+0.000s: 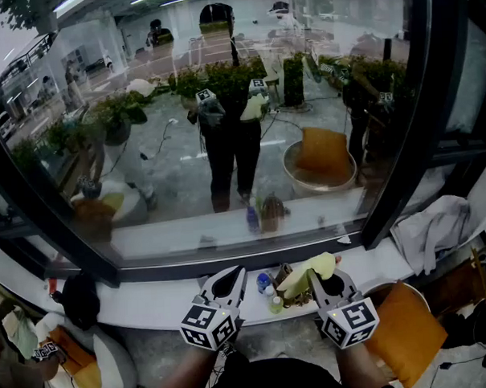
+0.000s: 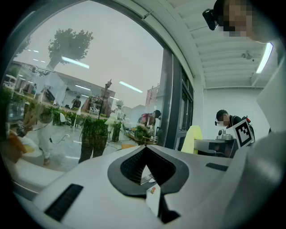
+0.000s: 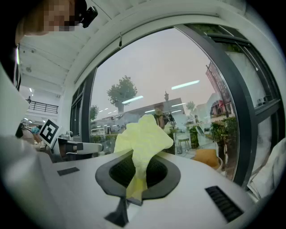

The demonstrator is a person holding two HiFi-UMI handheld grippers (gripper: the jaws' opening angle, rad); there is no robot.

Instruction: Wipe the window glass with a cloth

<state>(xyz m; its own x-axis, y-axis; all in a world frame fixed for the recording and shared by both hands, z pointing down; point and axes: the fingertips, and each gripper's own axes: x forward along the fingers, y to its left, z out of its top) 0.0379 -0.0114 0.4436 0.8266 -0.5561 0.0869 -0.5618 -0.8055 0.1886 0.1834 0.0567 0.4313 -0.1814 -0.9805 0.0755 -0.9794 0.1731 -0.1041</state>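
My right tongs are pinching a cloth. It is pale yellow, thin and crumpled. Most of it stands up out of the pads in a loose bunch, and a narrow creased tail hangs below the pinch. From the head view, the cloth pokes forward from the tip of the right tongs, over the white windowsill and below the window glass. The glass lies ahead of both tongs and mirrors them. My left tongs sit just left of the right pair and level with them. In their own view, the left tongs are pressed together at the tips with nothing held. Between the 2 pairs, a small blue-capped bottle stands on the sill.
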